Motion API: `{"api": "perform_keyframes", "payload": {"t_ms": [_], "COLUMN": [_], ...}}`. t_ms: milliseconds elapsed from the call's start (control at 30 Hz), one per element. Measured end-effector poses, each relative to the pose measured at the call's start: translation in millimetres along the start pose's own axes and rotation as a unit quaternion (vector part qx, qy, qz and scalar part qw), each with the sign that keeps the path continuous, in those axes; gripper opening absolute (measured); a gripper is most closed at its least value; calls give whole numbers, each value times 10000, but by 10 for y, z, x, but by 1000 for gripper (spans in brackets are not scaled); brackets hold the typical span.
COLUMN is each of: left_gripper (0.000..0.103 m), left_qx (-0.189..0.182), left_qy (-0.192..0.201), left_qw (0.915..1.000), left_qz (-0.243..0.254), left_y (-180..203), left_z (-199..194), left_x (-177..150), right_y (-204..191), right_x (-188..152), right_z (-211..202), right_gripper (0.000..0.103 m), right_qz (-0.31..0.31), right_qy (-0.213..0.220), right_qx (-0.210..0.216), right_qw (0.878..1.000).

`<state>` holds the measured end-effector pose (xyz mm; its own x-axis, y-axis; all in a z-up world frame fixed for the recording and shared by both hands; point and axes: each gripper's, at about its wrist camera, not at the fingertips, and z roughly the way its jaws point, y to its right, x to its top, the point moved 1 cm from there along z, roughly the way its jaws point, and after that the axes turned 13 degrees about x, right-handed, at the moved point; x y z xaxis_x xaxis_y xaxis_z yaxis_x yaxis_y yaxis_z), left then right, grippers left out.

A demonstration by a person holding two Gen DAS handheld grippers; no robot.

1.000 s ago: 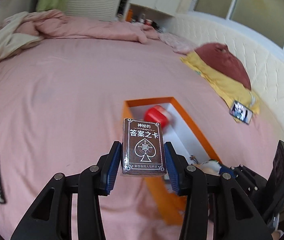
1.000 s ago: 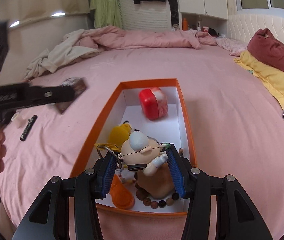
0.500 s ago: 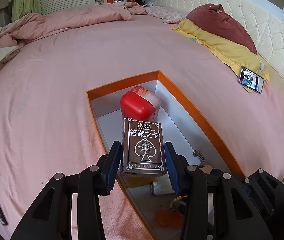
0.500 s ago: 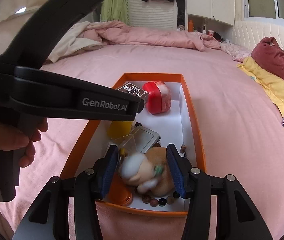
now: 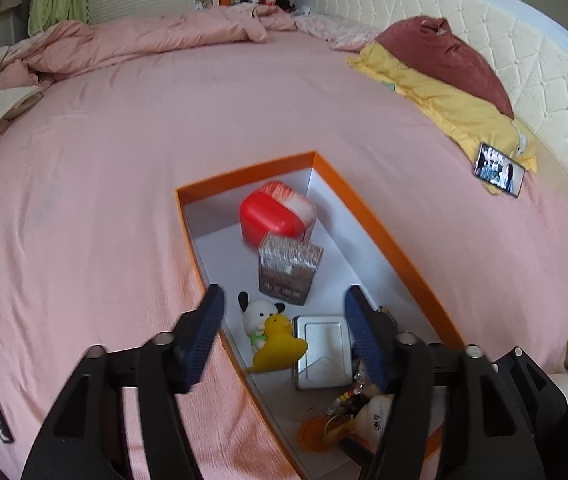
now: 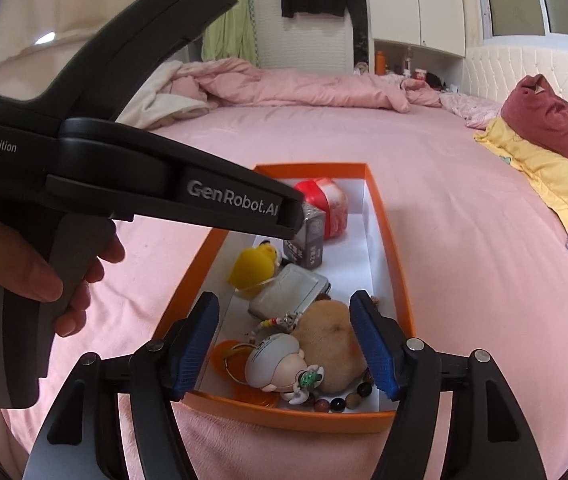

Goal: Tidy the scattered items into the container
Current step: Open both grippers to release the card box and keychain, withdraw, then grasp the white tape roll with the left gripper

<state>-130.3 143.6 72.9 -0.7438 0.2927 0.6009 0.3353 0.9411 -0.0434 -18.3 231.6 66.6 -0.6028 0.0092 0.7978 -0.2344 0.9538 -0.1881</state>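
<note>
The left gripper [image 5: 284, 330] is hanging over the orange box [image 5: 368, 216], its jaws having just been opening, nothing between them. The card deck [image 5: 289, 274] is standing in the box at frame centre, seemingly upright though blurred, long axis vertical, just beside the red case [image 5: 274, 216]. The right gripper [image 6: 286, 346] is spreading apart too, pads clear of the doll [image 6: 280, 366].

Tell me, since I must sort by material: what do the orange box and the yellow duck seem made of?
Orange box: likely rigid cardboard, matte, with thin straight walls and a white lining. Yellow duck: probably plush fabric, fuzzy and soft-edged, no shine.
</note>
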Motion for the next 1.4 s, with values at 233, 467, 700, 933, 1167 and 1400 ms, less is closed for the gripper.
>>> {"api": "perform_keyframes", "payload": {"t_ms": [233,467,700,933,1167,1400], "left_gripper": [71,71,71,71,71,71], "left_qx": [228,1381,1975,2050,2087,1776], "left_qy": [361,0,-463,-521,-535,-622], "left_qw": [9982,9799,9387,9164,9102,9500], "left_qz": [-421,-1439,-2786,-3397,-3536,-2490], "left_y": [-378,-1367,-2452,-3170,-3795,-3807], "left_z": [-359,-577,-725,-809,-744,-394], "left_x": [-50,-744,-1730,-2151,-2084,-1774], "right_y": [-79,-490,-1157,-1645,-1850,-1787], "right_x": [43,123,187,-6,-370,-354], "right_z": [-121,-107,150,848,1136,1133], "right_gripper": [69,69,73,73,74,74], "right_qz": [-60,-419,-690,-650,-854,-684], "right_qy": [272,269,47,-935,-1268,-1241], "right_qx": [107,591,1255,1699,1635,1794], "right_qw": [9996,9970,9897,9789,9746,9735]}}
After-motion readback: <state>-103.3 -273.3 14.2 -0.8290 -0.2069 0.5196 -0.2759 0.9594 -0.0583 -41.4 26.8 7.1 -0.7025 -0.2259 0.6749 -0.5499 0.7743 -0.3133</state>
